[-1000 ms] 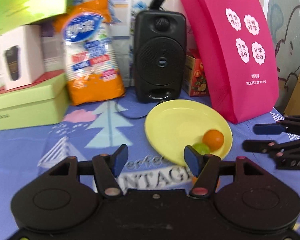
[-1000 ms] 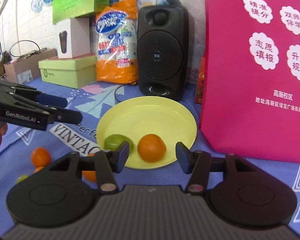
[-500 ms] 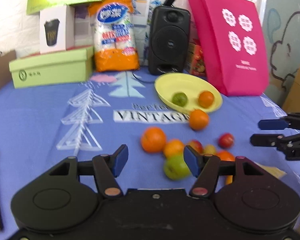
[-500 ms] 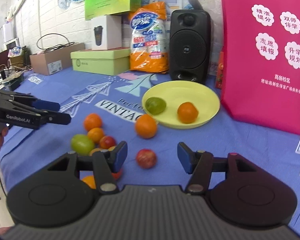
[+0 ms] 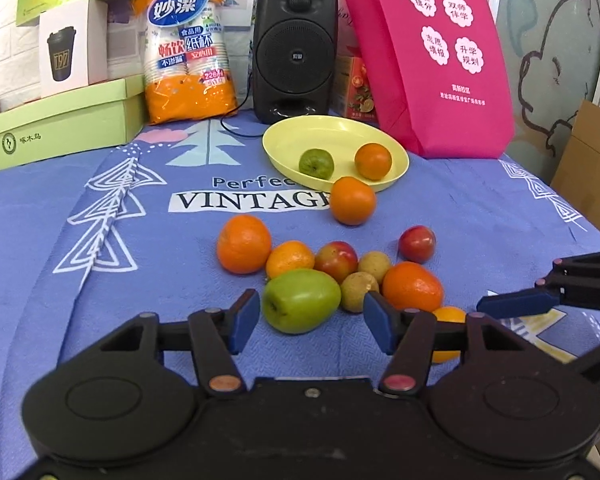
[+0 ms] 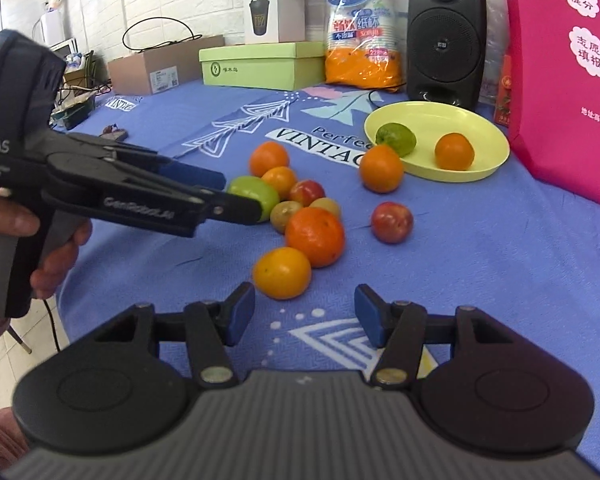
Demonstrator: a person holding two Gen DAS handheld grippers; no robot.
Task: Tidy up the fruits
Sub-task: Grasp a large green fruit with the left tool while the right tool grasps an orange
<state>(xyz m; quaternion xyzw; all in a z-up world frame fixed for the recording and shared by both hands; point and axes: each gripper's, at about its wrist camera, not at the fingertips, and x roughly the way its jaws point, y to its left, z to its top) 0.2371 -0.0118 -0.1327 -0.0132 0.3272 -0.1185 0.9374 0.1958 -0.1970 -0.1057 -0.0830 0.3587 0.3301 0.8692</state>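
A yellow plate (image 5: 296, 142) (image 6: 480, 128) holds a small green fruit (image 5: 316, 163) and an orange (image 5: 373, 161). Several loose fruits lie in a cluster on the blue cloth: a green apple (image 5: 301, 300) (image 6: 256, 194), oranges (image 5: 244, 244), red fruits (image 5: 417, 243) and small brown ones (image 5: 358, 290). My left gripper (image 5: 311, 320) is open and empty, with the green apple just ahead between its fingertips. My right gripper (image 6: 304, 314) is open and empty, just short of a yellow-orange fruit (image 6: 282, 273).
A black speaker (image 5: 295, 50), an orange cup pack (image 5: 188, 52), green and white boxes (image 5: 66, 126) and a pink bag (image 5: 428, 56) stand along the back. The table edge lies at the left in the right wrist view (image 6: 66, 320).
Both grippers have pulled back from the plate toward the near table edge. The loose fruit cluster has come into view, and the left gripper now frames the green apple.
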